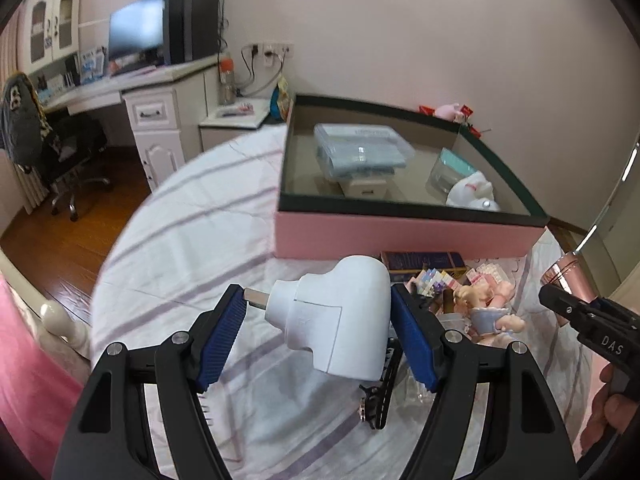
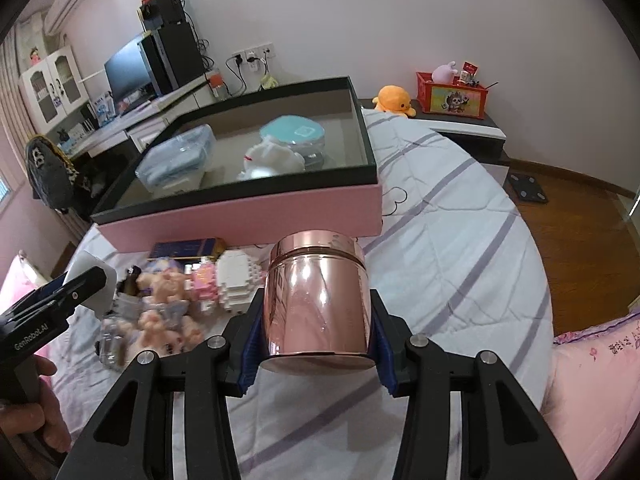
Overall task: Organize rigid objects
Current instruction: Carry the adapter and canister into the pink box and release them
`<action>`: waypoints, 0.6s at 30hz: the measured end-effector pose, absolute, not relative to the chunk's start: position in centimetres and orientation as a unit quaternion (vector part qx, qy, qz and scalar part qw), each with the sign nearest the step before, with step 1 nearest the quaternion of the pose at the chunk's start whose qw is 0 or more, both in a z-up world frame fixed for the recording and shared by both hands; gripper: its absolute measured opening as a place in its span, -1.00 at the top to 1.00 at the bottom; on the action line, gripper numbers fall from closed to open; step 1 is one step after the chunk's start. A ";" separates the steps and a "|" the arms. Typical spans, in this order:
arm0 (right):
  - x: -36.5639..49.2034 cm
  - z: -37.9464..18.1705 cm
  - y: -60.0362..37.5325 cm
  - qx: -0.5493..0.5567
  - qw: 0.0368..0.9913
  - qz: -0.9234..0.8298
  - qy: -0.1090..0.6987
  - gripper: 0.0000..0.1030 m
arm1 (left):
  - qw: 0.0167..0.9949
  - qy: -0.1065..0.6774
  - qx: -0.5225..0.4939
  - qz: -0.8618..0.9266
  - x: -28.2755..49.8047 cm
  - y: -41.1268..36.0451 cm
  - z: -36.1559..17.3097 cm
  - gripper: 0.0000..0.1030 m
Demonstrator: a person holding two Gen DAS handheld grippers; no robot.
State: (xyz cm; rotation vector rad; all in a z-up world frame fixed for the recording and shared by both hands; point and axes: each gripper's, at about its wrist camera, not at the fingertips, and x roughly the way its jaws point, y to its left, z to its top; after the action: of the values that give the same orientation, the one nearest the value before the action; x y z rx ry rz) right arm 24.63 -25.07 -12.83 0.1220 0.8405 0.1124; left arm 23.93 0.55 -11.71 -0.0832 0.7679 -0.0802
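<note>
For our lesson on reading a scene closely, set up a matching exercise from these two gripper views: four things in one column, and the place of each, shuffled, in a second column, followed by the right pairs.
Things
1. white plug adapter
2. rose-gold tin
3. orange octopus plush
4. round teal-lidded container

Places
A. inside the pink box
B. between the pads of the right gripper
C. on the low cabinet past the bed
D. between the pads of the left gripper

Pairs: 1-D, 2-B, 3-C, 4-A
</note>
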 end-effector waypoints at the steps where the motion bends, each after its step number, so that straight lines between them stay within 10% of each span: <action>1: 24.5 -12.5 -25.1 0.061 0.910 0.057 0.405 0.08 | 0.927 0.370 -0.040 -0.038 23.7 0.8 -11.3 -0.44; 18: 29.2 -5.6 -23.0 0.046 0.927 0.109 0.355 0.08 | 0.950 0.299 -0.029 -0.087 28.4 -1.4 -3.3 -0.44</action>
State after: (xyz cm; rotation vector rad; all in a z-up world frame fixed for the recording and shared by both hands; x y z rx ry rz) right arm 29.17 -23.00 -5.59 0.0942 0.7273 0.2234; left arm 28.38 -1.35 -3.34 -0.0586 0.6074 -0.1770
